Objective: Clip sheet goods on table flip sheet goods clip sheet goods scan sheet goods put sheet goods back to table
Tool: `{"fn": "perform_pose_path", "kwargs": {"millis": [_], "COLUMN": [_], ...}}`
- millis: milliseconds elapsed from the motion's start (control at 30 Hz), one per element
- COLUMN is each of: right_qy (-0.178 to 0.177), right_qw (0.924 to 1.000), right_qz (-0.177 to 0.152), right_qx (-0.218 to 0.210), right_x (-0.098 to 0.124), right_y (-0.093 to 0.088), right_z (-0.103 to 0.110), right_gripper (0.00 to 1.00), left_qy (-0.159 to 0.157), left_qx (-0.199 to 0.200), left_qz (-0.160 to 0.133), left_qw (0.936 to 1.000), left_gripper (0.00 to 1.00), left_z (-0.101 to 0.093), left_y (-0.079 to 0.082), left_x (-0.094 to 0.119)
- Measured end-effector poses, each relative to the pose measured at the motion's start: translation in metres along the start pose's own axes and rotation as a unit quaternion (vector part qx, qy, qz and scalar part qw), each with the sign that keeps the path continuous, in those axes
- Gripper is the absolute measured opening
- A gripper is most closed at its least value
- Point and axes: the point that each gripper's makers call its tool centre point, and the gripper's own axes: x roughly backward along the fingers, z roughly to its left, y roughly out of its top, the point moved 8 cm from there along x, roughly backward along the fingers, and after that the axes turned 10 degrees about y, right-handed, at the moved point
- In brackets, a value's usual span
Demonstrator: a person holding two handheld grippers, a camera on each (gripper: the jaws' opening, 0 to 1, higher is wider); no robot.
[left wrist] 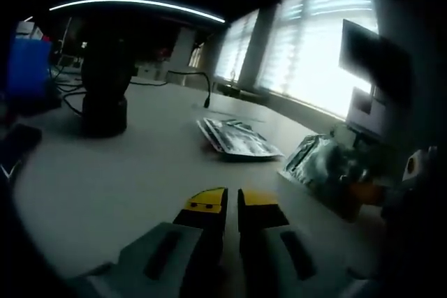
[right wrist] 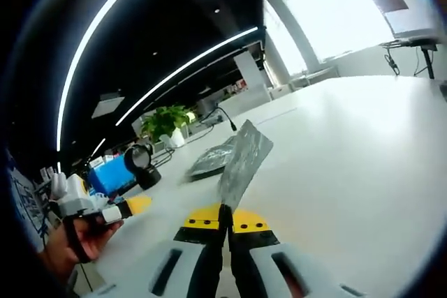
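Your sheet's [right wrist: 242, 158] print is too blurred to read | pile of sheets [right wrist: 209, 160] behind it is partly hidden | left gripper [right wrist: 129, 207] is cut off by your hand [right wrist: 77, 239] | dark scanner [left wrist: 105, 88] lacks detail

left gripper view: low over table [left wrist: 105, 186], facing windows [left wrist: 314, 47] | right gripper view: low, same table [right wrist: 363, 144]

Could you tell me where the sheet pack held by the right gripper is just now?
In the right gripper view, the silver sheet pack stands pinched between the right gripper jaws, lifted above the white table.
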Motion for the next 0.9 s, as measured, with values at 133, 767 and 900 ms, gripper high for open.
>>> {"fn": "perform_pose_path", "kwargs": {"millis": [133,767,900], "right_qy": [-0.009,-0.013,-0.005], "right_qw": [0.9998,0.9978,0.9973], "right_qz": [0.017,0.063,0.073], "right_qx": [0.007,0.015,-0.006], "right_x": [0.0006,0.0062,0.0079], "right_y": [-0.0023,-0.0025,0.0001], "right_z": [-0.0015,-0.0016,-0.0009], "right_gripper": [0.00,0.06,0.08], "left_qy": [0.002,-0.001,-0.002], "left_qx": [-0.001,0.000,-0.006], "left_qz": [-0.004,-0.007,-0.008], "left_qw": [1.0000,1.0000,0.9999], "left_gripper": [0.00,0.00,0.00], "left_z": [0.0022,0.0032,0.0023], "left_y": [-0.0004,-0.0009,-0.0014], "left_x": [0.0005,0.0007,0.0008]}}
